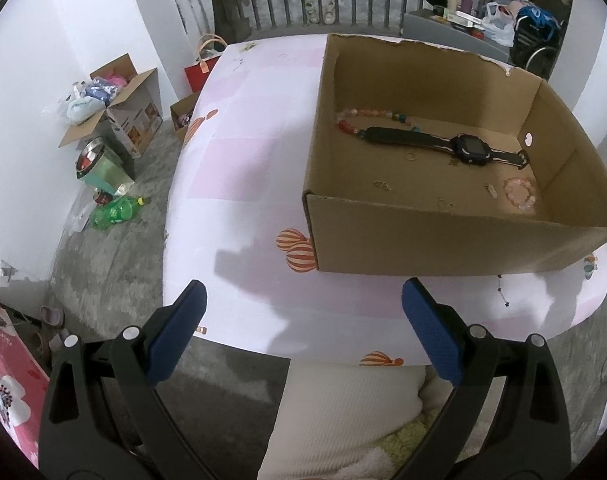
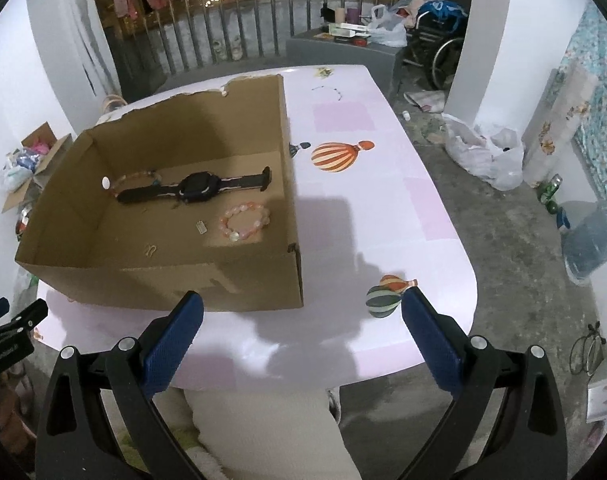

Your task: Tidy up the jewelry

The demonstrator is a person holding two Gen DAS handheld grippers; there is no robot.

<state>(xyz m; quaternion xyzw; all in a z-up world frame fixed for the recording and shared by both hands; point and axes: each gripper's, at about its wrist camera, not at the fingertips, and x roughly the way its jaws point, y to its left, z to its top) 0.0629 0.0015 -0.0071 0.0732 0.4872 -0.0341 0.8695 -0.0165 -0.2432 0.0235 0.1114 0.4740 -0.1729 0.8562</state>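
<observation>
An open cardboard box [image 1: 423, 240] [image 2: 163, 284] stands on a pink-and-white balloon-print table [image 1: 243, 160] [image 2: 363, 220]. Inside it lie a black watch [image 1: 463, 148] [image 2: 199, 192], a coloured bead strand [image 1: 367, 114] [image 2: 137, 178], a pink bead bracelet [image 1: 521, 196] [image 2: 245, 222] and several tiny pieces. A small dark chain [image 1: 503, 294] lies on the cloth in front of the box. A thin chain [image 2: 327, 90] rests at the table's far end. My left gripper [image 1: 303, 296] and right gripper [image 2: 303, 304] hover open and empty over the near table edge.
A person's leg in cream trousers [image 1: 343, 412] is under the near table edge. Floor clutter at left: open cartons [image 1: 115, 108], a green bottle [image 1: 115, 210]. At right: plastic bags [image 2: 483, 152], a water jug [image 2: 591, 248], a wheelchair [image 2: 439, 48]. A railing runs behind.
</observation>
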